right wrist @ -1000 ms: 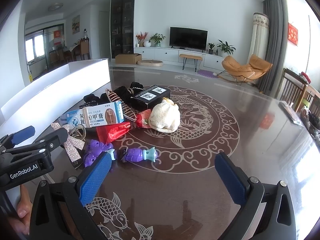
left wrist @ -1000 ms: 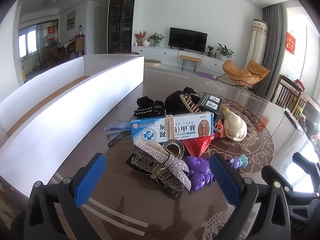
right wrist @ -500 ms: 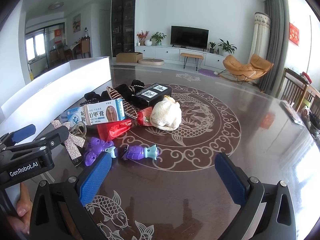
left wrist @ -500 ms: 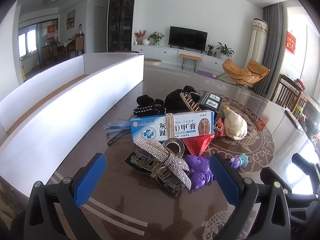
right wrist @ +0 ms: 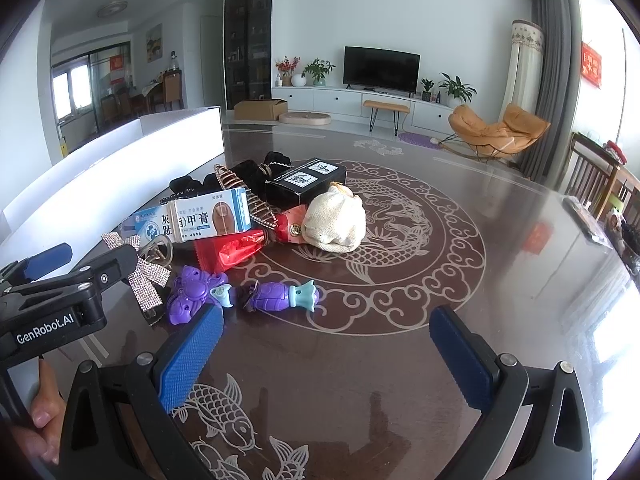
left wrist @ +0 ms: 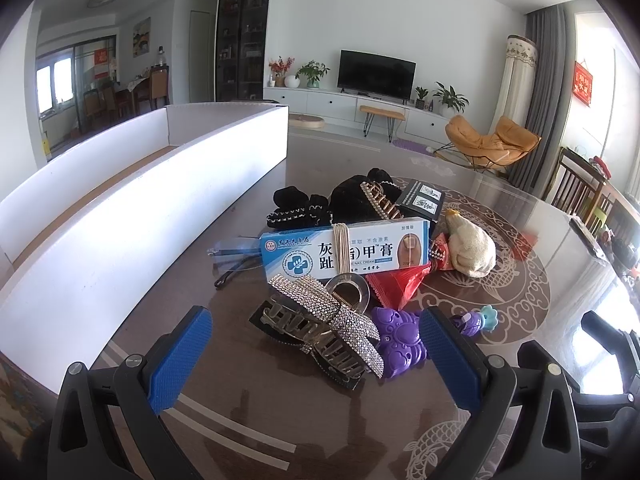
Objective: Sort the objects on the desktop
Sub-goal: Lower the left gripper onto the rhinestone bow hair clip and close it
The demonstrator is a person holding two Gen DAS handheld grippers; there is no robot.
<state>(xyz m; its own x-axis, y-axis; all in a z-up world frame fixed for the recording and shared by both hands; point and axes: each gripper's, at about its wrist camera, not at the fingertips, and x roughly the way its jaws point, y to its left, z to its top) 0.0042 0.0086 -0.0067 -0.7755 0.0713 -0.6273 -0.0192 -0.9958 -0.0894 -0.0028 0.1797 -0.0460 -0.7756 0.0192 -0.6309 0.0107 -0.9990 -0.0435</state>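
Note:
A heap of small objects lies on the dark table. In the left wrist view a rhinestone hair clip (left wrist: 332, 320) lies nearest, with a purple toy (left wrist: 398, 340), a blue-and-white cream box (left wrist: 344, 252), a red packet (left wrist: 394, 284), black hair ties (left wrist: 300, 208), a black box (left wrist: 422, 200) and a cream pouch (left wrist: 470, 250) behind. My left gripper (left wrist: 316, 360) is open and empty just short of the clip. My right gripper (right wrist: 326, 354) is open and empty, near a purple clip toy (right wrist: 280, 296). The pouch (right wrist: 336, 222) and cream box (right wrist: 200, 220) lie farther off.
A long white open box (left wrist: 140, 208) stands along the table's left side and shows in the right wrist view (right wrist: 120, 164). The left gripper's body (right wrist: 60, 292) fills the right view's left edge. The table's right edge (right wrist: 600, 240) is near chairs.
Both grippers have crept slightly forward toward the heap. Nothing on the table has moved, and both stay open.

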